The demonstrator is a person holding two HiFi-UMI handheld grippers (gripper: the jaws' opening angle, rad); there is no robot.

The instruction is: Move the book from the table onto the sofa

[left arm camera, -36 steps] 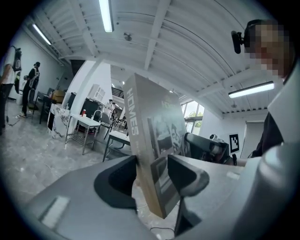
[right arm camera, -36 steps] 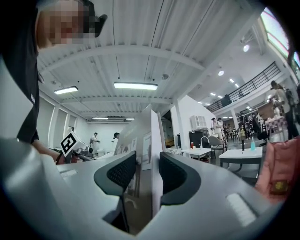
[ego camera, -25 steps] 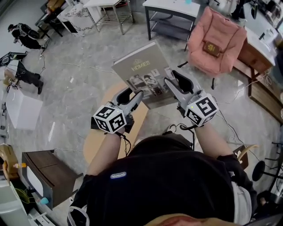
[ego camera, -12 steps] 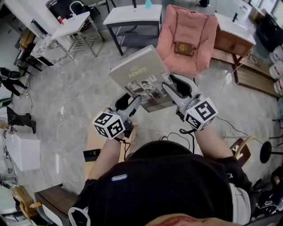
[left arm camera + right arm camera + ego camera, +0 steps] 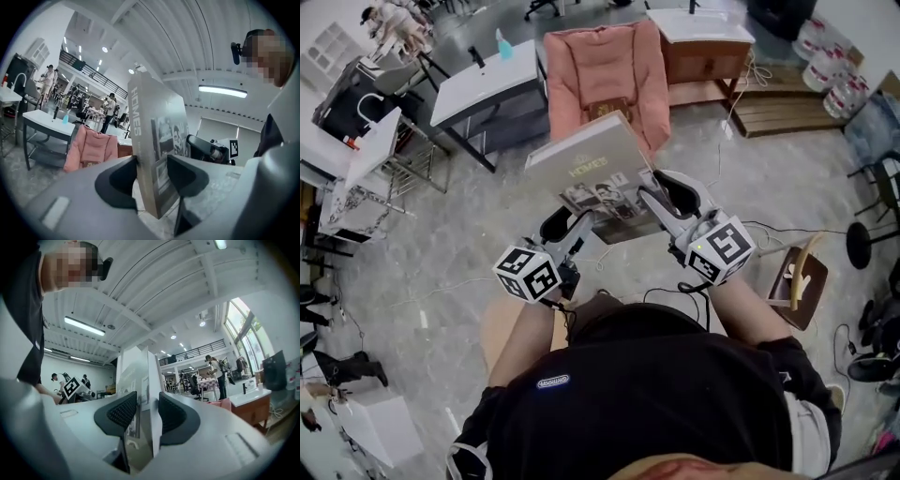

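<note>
Grey book (image 5: 591, 169): we carry it in the air between both grippers, over the floor and clear of every surface. Its cover faces up, with the word HOMES and photos showing. It is tilted so that the far edge rises toward the sofa.

Left gripper (image 5: 578, 223): we have it clamped on the book's near left corner. In the left gripper view the book stands on edge between the dark pads (image 5: 117, 180), one against the spine side and the other against the cover.

Right gripper (image 5: 664, 192): we have it pinching the book's near right edge. In the right gripper view the ribbed pads (image 5: 123, 414) press on the two faces of the book.

Sofa (image 5: 600, 66): pink and padded, it stands just beyond the book. In the head view the book's far corner overlaps the front of its seat. A small brown thing (image 5: 606, 110) lies on the seat.

Floor (image 5: 469, 234): grey and marbled, with cables trailing across it near our feet.

Table (image 5: 492, 328): a tan round top low at our left, partly hidden by our left arm. The book is well apart from it.

Desk (image 5: 487, 89): white, to the left of the sofa, with a blue bottle (image 5: 502, 44) standing on it.

Cabinet (image 5: 703, 56): wooden with a white top, just to the right of the sofa.
</note>
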